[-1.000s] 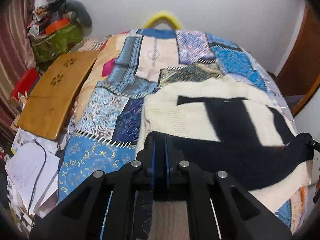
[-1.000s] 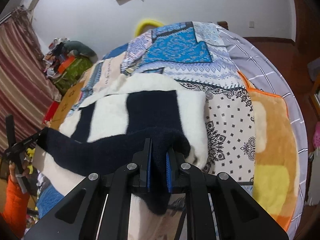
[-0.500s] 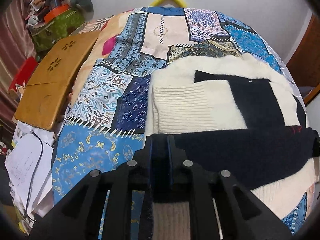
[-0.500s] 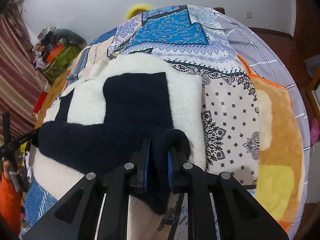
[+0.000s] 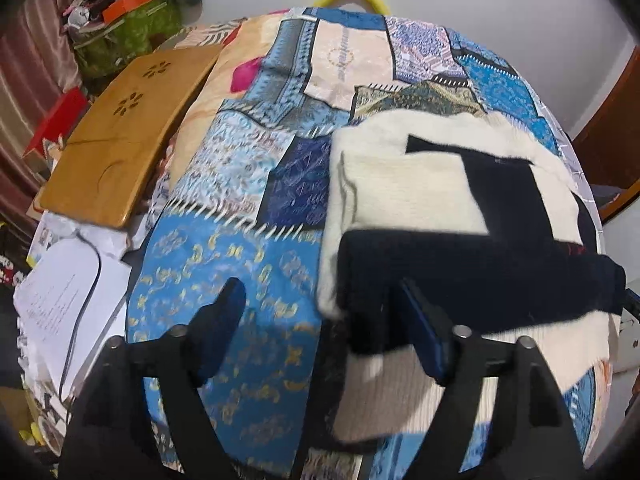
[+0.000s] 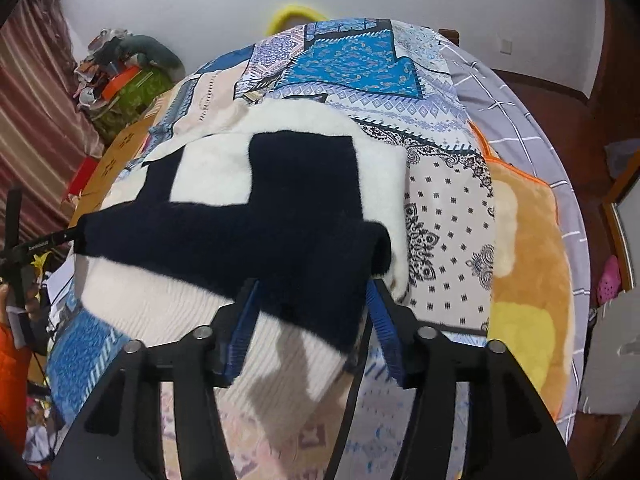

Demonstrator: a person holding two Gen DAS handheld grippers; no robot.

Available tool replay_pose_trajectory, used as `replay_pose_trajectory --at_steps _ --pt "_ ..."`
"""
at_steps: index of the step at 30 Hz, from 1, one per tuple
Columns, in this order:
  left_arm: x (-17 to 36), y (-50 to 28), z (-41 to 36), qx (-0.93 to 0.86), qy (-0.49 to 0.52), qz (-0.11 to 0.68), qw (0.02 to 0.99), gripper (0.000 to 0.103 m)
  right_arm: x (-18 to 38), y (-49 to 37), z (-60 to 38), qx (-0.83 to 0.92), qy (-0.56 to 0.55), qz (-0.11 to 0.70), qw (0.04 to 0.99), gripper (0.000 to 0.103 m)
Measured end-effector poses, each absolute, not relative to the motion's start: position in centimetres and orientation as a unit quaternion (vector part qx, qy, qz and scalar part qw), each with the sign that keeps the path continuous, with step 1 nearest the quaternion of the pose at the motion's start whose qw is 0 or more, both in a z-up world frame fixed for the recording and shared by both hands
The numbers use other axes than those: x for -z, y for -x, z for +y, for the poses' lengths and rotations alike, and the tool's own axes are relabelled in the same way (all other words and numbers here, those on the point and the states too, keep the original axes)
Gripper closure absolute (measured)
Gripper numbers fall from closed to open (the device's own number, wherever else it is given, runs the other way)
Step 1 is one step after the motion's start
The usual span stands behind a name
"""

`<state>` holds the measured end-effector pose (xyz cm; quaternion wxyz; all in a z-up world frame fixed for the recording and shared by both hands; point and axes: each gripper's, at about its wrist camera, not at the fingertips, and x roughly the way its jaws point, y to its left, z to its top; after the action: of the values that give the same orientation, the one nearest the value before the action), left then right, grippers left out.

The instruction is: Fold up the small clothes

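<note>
- A cream and navy knitted sweater [image 5: 420, 196] lies on a bed covered by a blue patchwork bedspread [image 5: 224, 280]; it sits toward the right side of the bed in the left wrist view.
- The sweater's near portion is turned back over its body, so a wide navy band [image 6: 224, 240] runs across it from side to side, with cream ribbed knit [image 6: 168, 300] showing below the band.
- The left gripper [image 5: 324, 312] has its jaws spread wide apart. One black finger [image 5: 224, 312] hangs over bare bedspread to the left of the sweater; the other, with a blue pad, sits just beside the navy band's left end. The view is blurred there, so contact cannot be judged.
- The right gripper [image 6: 310, 316] also has its jaws apart. Its two blue pads [image 6: 244, 328] stand on either side of the navy band's right end, where the fabric rolls over itself, without pinching it.
- In the right wrist view, the left gripper's black frame shows small at the far left edge, beside the other end of the navy band.
- To the right of the sweater the bedspread shows a cream panel with black motifs, then an orange and yellow fleece blanket [image 6: 528, 264], then a grey checked sheet [image 6: 504, 92].
- Left of the bed lie a wooden lap desk [image 5: 116, 144] with flower cutouts, loose white papers [image 5: 60, 296] crossed by a dark cable, and a green bag [image 5: 124, 36] piled with clutter.
</note>
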<state>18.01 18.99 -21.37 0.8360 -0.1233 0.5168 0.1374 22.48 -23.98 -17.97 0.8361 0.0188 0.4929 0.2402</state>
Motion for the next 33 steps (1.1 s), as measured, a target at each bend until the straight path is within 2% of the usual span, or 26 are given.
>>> replay_pose_trajectory --at_steps 7,23,25,26,29,31,33 --pt "22.3 -15.6 19.1 -0.117 0.163 0.545 0.814 0.025 18.5 -20.6 -24.8 -0.233 -0.032 0.501 0.833 0.041" --pt "25.5 -14.1 16.1 -0.081 0.17 0.573 0.797 0.025 22.0 -18.7 -24.4 -0.238 -0.075 0.53 0.81 0.041" --pt "25.4 -14.2 15.9 -0.076 0.173 0.57 0.799 0.026 22.1 -18.8 -24.4 -0.244 -0.084 0.527 0.81 0.047" --pt "25.3 -14.2 15.8 -0.073 0.172 0.569 0.801 0.027 22.1 -18.8 -24.3 -0.247 -0.087 0.526 0.809 0.053" --pt "25.2 -14.3 15.3 -0.06 0.166 0.565 0.806 0.041 22.1 -18.7 -24.0 -0.259 -0.094 0.526 0.805 0.067" --pt "25.0 -14.4 14.9 -0.047 0.163 0.562 0.81 0.056 21.9 -18.5 -23.7 -0.266 -0.092 0.523 0.804 0.077" --pt "24.7 -14.5 14.5 -0.04 0.158 0.561 0.812 0.067 21.7 -18.3 -23.5 -0.272 -0.089 0.521 0.804 0.092"
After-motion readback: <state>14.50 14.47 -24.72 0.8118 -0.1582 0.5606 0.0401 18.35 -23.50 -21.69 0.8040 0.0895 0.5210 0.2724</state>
